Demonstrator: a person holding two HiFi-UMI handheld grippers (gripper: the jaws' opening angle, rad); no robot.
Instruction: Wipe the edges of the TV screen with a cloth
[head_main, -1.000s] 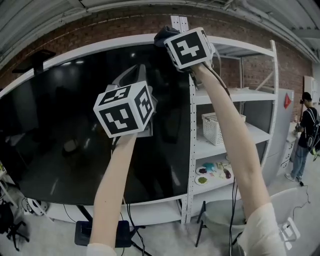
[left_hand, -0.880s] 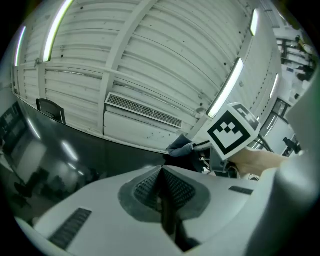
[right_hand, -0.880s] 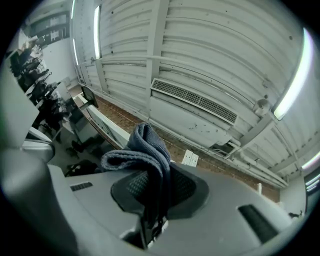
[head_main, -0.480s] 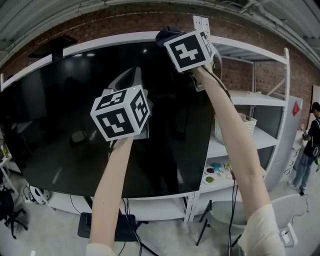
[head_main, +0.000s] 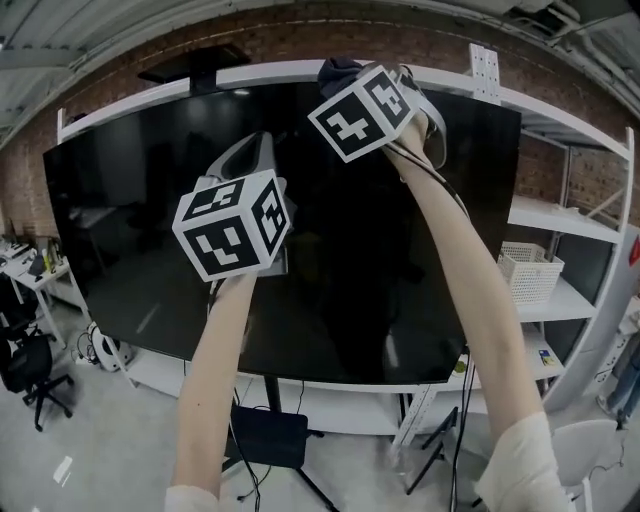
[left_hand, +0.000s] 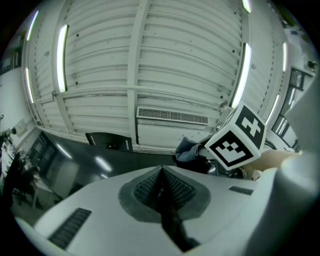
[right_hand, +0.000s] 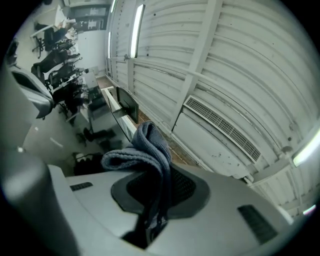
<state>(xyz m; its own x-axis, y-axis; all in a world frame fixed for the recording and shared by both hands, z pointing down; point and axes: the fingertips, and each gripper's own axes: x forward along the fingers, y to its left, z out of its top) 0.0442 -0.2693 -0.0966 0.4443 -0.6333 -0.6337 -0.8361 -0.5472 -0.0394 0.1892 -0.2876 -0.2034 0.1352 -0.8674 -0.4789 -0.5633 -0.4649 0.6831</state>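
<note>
The cloth (right_hand: 150, 150) was seen as blue-grey, the TV screen (head_main: 120, 230) as black, the brick wall (head_main: 300, 42) as seemingly reddish-brown.

The head view faces the wide black flat TV screen (head_main: 300, 230) from in front, holding all four edges. The left gripper view sits close before its glass, tilted up past the top edge to the ribbed white ceiling (left_hand: 150, 60). The right gripper view rides at that top edge, angled ceilingward too. All three share the blue-grey cloth (head_main: 335, 68) there.
</note>
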